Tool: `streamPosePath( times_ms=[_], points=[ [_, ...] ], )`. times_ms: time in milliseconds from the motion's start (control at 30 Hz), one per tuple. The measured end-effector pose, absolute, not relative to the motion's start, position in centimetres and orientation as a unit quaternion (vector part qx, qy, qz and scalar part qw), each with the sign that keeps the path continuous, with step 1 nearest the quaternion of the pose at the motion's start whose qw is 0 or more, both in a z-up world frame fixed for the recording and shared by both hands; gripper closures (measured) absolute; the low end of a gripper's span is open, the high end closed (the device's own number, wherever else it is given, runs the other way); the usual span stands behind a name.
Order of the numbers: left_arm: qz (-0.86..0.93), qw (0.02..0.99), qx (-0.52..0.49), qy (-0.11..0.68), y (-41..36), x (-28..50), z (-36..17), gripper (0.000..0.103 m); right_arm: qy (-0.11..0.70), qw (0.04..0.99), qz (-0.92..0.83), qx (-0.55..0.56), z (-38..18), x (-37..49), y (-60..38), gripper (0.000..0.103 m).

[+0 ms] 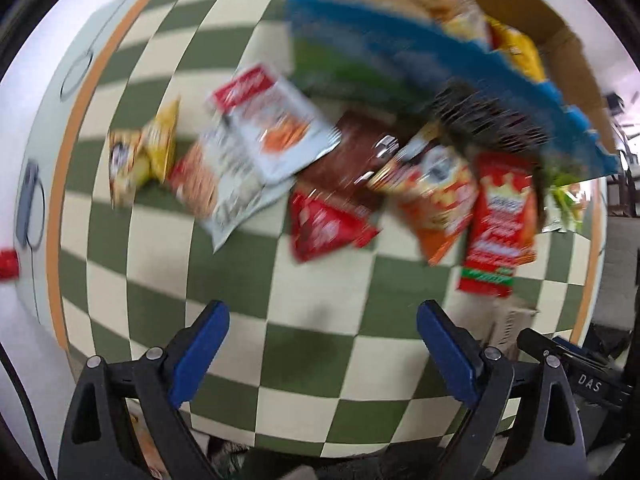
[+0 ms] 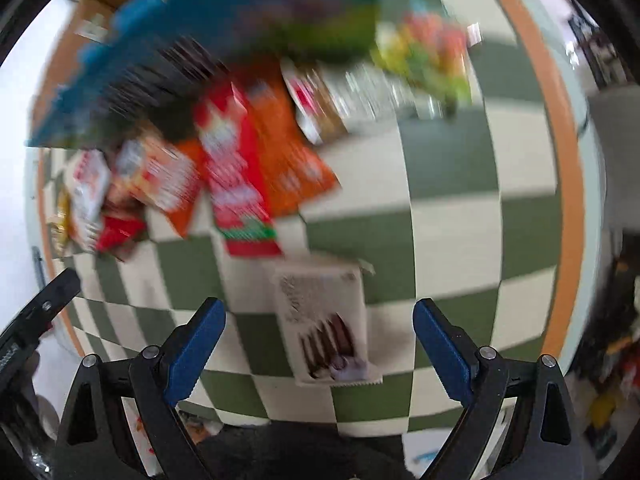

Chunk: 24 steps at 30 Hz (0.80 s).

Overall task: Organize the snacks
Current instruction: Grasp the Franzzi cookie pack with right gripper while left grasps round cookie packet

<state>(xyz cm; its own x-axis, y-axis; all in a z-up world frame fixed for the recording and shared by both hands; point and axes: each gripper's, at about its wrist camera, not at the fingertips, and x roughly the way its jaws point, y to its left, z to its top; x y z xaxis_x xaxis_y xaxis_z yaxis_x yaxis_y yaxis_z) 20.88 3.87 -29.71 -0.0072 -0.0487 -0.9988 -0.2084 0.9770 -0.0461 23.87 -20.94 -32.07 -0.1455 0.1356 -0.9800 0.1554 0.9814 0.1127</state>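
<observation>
Judging by looks, white snack pouch (image 2: 326, 320) is light, crinkly, slippery film w/ fragile sticks inside; best pinched at a sealed edge. It lies flat on checkered table (image 2: 460, 216), between right gripper (image 2: 319, 334) tips, untouched. Both grippers wide open, empty. Left gripper (image 1: 323, 338) faces snack pile (image 1: 320, 176) at 12 o'clock.

- Left gripper (image 1: 322, 334): black triangular-cutout arms, silver screws at the pivots, blue ridged finger pads (image 1: 204, 350), white "DAS" lettering on a black part at its right.
- Right gripper (image 2: 320, 332): same black frame, silver screws, blue pads (image 2: 440, 350).
</observation>
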Motion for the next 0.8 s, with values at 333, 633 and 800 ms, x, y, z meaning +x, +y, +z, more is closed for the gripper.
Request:
streamPosePath(
  times_ms=[333,633,800],
  points=[
    [0.129,0.646,-0.258,0.707,12.5,19.7,-32.8,0.007,0.788,0.61,-0.022,0.081,-37.8,20.8,-20.2,0.039],
    [0.171,0.612,-0.325,0.7,17.4,23.6,-35.1,0.007,0.773,0.632,-0.001,0.052,-36.7,21.3,-16.6,0.04],
    [0.19,0.607,-0.296,0.712,17.7,26.1,-37.0,0.007,0.776,0.629,0.011,0.036,-36.8,20.5,-15.0,0.04]
  ],
)
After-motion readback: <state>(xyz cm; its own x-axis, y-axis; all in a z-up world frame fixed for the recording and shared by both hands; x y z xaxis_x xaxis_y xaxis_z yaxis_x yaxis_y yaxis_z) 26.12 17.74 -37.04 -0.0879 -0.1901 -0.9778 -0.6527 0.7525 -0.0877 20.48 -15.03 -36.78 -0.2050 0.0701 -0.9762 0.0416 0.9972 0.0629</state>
